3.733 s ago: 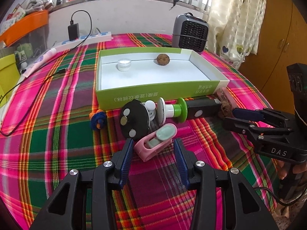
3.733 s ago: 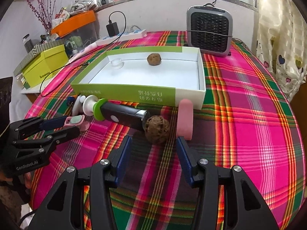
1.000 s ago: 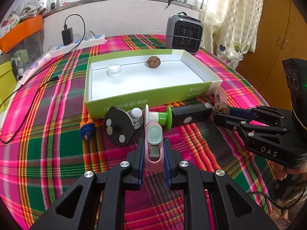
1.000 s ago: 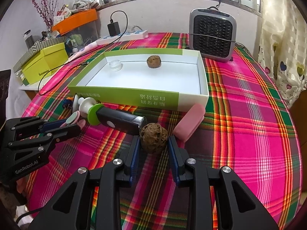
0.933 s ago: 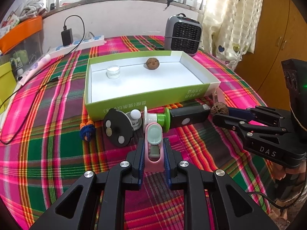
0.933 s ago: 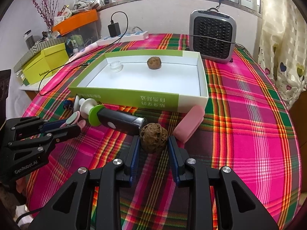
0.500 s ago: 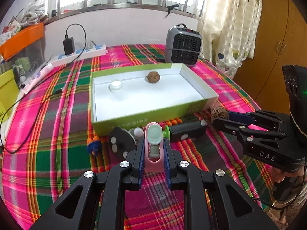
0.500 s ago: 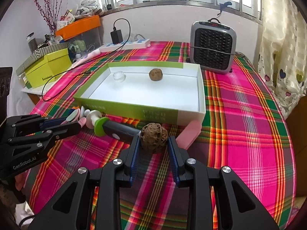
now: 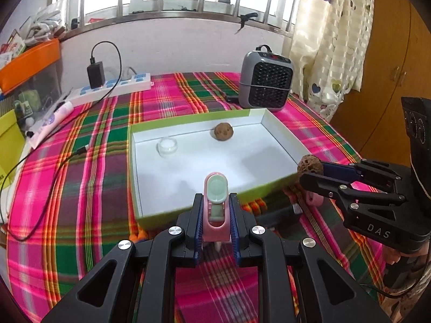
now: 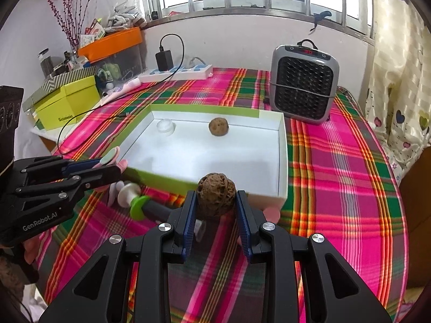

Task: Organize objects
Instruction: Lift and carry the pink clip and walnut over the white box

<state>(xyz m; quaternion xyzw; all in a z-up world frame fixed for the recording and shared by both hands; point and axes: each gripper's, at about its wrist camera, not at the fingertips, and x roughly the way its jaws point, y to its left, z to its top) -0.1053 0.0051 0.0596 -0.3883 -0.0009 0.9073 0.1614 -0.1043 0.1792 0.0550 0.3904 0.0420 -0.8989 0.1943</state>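
My left gripper (image 9: 215, 215) is shut on a small pink case with a pale green oval lid (image 9: 216, 196), held above the near wall of the green and white box (image 9: 150, 188). My right gripper (image 10: 215, 210) is shut on a brown wrinkled walnut (image 10: 215, 195), lifted over the box's near edge (image 10: 167, 179). In the left wrist view the right gripper (image 9: 312, 172) carries that walnut (image 9: 309, 164) at the box's right corner. Inside the box lie a second walnut (image 9: 223, 132) and a small clear jar (image 9: 167, 146).
A black tool with a green and white head (image 10: 134, 202) and a pink oblong piece (image 10: 272, 212) lie on the plaid cloth in front of the box. A grey heater (image 10: 304, 91) stands behind it, a power strip with charger (image 10: 175, 70) at the back, a yellow-green box (image 10: 67, 102) far left.
Both grippers have risen from the cloth with their loads and moved toward the box, which now sits lower and closer in both views. The items left on the cloth are partly hidden below.
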